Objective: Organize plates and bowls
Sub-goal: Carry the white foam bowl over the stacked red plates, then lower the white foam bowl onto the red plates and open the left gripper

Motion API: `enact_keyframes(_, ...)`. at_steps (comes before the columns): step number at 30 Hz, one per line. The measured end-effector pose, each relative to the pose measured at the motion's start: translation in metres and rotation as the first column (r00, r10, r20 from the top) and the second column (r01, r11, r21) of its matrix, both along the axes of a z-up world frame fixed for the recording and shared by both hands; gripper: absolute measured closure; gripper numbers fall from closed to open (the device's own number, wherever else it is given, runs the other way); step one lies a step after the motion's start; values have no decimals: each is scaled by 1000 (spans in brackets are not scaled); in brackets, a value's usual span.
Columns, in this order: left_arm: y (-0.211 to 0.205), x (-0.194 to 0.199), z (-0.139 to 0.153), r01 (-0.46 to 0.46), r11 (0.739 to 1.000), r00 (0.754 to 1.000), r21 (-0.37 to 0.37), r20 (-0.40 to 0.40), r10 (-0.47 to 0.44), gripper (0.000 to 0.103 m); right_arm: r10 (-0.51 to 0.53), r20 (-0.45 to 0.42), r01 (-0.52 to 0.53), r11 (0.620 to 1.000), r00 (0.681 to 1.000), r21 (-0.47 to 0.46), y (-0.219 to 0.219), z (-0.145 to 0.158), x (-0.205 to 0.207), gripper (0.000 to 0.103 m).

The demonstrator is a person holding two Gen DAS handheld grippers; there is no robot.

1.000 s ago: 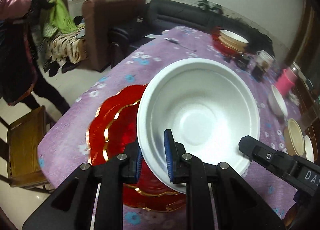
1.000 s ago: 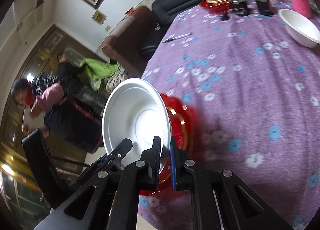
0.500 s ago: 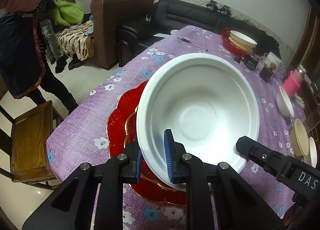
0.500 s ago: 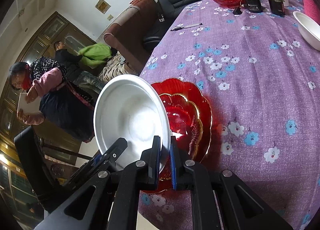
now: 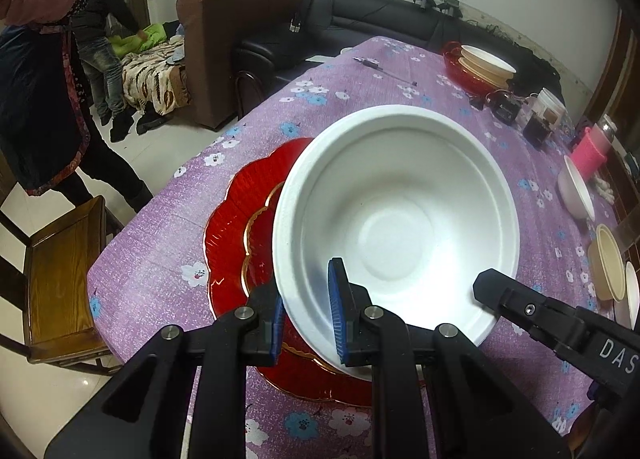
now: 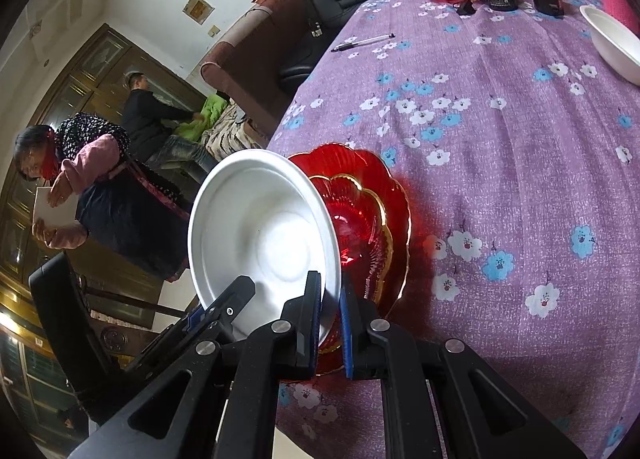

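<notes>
A white foam bowl [image 5: 400, 215] hangs tilted over two stacked red scalloped plates with gold rims [image 5: 236, 235] on the purple flowered tablecloth [image 5: 160, 255]. My left gripper [image 5: 306, 313] is shut on the bowl's near rim, one blue pad inside and one outside. My right gripper [image 6: 331, 323] is shut on the same bowl's rim [image 6: 264, 227] at its other side; its black finger [image 5: 516, 305] shows at the bowl's right edge in the left wrist view. The red plates [image 6: 372, 219] lie just behind the bowl, partly hidden by it.
Another white bowl [image 5: 576, 191], beige bowls [image 5: 608, 263] and a pink cup [image 5: 590, 151] stand at the right. Far off are stacked bowls on a red plate [image 5: 480, 67], dark jars and a pen [image 5: 384, 69]. A wooden chair [image 5: 60, 271] and a standing person [image 5: 40, 99] are beside the table's left edge.
Both grippers, still shut on the bowl, have brought it a little down and over the red plates, which now show sharp under it.
</notes>
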State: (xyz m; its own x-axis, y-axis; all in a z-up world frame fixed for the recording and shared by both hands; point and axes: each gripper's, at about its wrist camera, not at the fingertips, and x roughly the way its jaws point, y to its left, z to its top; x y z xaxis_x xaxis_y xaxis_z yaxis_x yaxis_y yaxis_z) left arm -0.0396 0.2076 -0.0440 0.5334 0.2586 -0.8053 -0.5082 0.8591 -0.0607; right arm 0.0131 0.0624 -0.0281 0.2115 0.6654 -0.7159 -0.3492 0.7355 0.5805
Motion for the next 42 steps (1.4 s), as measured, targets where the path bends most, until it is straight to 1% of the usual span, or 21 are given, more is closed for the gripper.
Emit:
enact_keyframes(20,1,3,-10,1,1000,999,-8,-34,-1,86,0,-29,-1,1000,1000,-16,3,-10,5,95)
enact_keyframes(31,4,6,-15,-17,1000,999,-14,-50,17,86,4,-40,-5,1000,999,-24,11,-15,7,95)
enact_keyframes(34,5,6,-16,-21,1000,998,-21,-53,20,86,5,-51,-6,1000,999,-23,13,-17,9,93)
enact_keyframes(35,5,7,-16,-21,1000,998,-20,-54,20,85,8,-53,-9,1000,999,-21,14,-18,9,90)
enact_keyframes(42,5,5,-17,-40,999,998,-18,-45,40,85,17,-33,-19,999,999,-41,20,-19,10,90)
